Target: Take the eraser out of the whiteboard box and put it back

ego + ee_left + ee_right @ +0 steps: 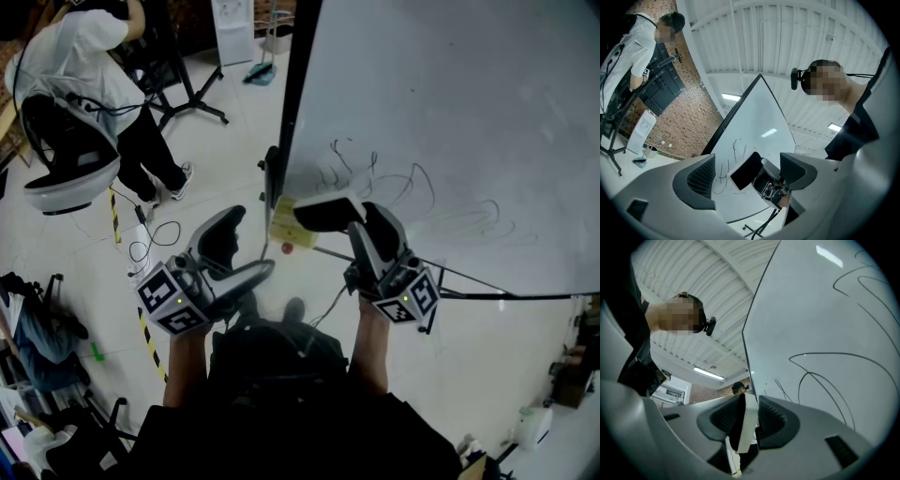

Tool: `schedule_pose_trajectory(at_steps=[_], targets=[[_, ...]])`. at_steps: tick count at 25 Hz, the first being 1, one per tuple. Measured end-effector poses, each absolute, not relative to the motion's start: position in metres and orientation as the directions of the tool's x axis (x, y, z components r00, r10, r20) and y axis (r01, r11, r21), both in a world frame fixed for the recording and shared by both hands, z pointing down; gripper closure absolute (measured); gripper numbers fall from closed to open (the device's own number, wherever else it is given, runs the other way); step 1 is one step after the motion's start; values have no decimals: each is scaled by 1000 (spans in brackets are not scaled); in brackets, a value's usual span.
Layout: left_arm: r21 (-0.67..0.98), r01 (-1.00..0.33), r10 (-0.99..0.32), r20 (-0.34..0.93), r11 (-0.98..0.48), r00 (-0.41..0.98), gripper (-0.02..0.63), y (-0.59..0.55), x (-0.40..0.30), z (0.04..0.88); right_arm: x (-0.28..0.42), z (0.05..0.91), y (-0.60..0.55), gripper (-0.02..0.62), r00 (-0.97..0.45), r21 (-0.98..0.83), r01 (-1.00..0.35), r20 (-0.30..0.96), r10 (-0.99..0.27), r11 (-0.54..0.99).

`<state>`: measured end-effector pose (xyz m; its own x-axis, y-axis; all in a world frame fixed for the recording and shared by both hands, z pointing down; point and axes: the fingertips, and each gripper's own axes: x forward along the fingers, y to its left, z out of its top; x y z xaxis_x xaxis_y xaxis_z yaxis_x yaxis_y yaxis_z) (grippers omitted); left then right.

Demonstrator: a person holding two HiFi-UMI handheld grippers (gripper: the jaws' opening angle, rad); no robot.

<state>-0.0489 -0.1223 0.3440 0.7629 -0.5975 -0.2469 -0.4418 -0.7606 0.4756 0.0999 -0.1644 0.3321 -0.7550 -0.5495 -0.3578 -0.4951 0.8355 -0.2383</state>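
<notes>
The eraser (745,425), a white block with a black felt face, is clamped edge-on between the pads of my right gripper (748,423). In the head view that right gripper (354,221) holds the eraser (328,212) up against the lower left of the whiteboard (450,122), just right of a yellowish box (289,225) fixed at the board's edge. My left gripper (251,242) hovers lower left of it, jaws apart with nothing between them. From the left gripper view the eraser (746,170) shows beyond the open fingers (696,180).
The whiteboard (825,333) carries black scribbles and stands on a dark frame (292,94). Another person (84,56) stands at the far left by a black stand (192,94). Cables and yellow-black tape (150,337) lie on the floor.
</notes>
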Motion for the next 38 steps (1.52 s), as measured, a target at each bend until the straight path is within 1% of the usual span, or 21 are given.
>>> schedule_pose_trajectory(at_steps=[14,38], targets=[[489,-442,-603,-238,-752,762,176,-125,-47,346,85,373,-177,443,-791,-214,-528,-229,-568,822],[510,-458,-624,-216,-728,751,176,-130,-54,357,66,428,-188,443,-823,-172,-548,-62,-565,818]])
